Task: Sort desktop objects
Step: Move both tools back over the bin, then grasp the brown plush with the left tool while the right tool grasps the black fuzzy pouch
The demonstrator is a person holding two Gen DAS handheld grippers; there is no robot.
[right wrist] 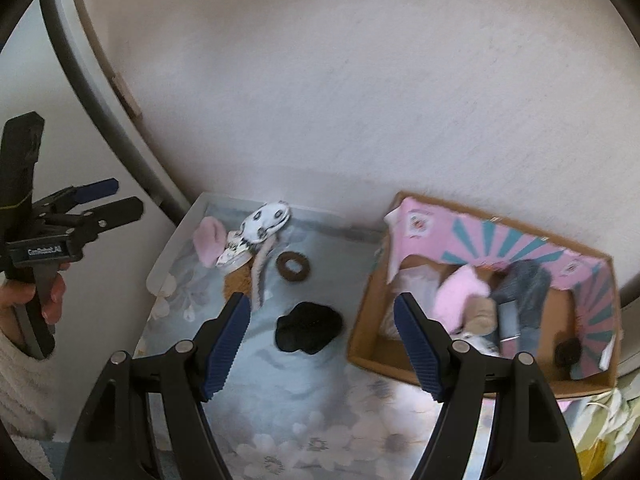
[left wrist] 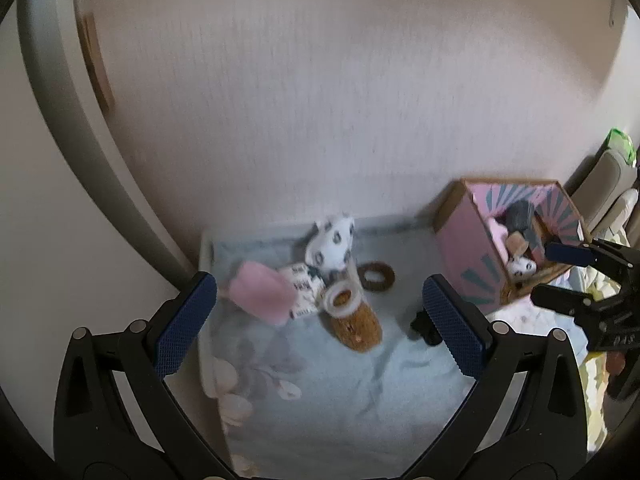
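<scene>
On a pale blue floral cloth lie a pink sock, a white black-spotted sock, a printed white sock, a brown knitted sock, a brown ring and a black cloth lump. A pink-lined cardboard box at the right holds several soft items. My left gripper is open and empty above the cloth. My right gripper is open and empty, above the black lump and the box's left edge. Each gripper shows in the other's view, the right and the left.
A white wall rises right behind the cloth and box. A curved grey frame stands at the left. Pale yellow fabric lies beyond the box at the right. A hand holds the left gripper's handle.
</scene>
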